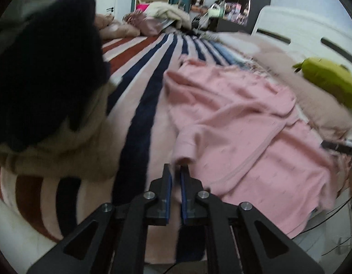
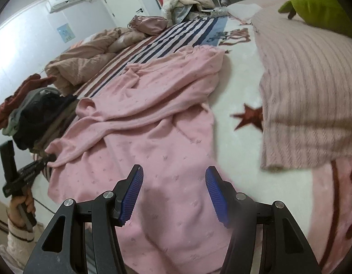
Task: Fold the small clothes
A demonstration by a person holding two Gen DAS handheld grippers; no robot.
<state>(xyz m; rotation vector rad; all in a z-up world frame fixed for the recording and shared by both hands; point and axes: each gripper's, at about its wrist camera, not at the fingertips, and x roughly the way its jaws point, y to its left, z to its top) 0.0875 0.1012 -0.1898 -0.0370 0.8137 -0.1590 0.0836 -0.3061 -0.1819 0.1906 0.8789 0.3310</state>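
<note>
A pink long-sleeved garment point(image 1: 244, 125) lies crumpled on the striped blanket point(image 1: 139, 118). In the left wrist view my left gripper point(image 1: 176, 166) has its blue pads nearly together at the end of the sleeve cuff point(image 1: 184, 153), pinching its edge. The right wrist view shows the same left gripper point(image 2: 49, 158) at the sleeve end, held by a person's hand point(image 2: 20, 203). My right gripper point(image 2: 174, 171) stands open just above the near hem of the pink garment point(image 2: 153, 114), with nothing between its pads.
A pile of dark, beige and red clothes point(image 1: 39, 68) point(image 2: 34, 114) sits left of the garment. A ribbed pink pillow point(image 2: 308, 91) and a green plush toy point(image 2: 317, 4) lie to the right. Rumpled bedding point(image 2: 84, 61) fills the far end.
</note>
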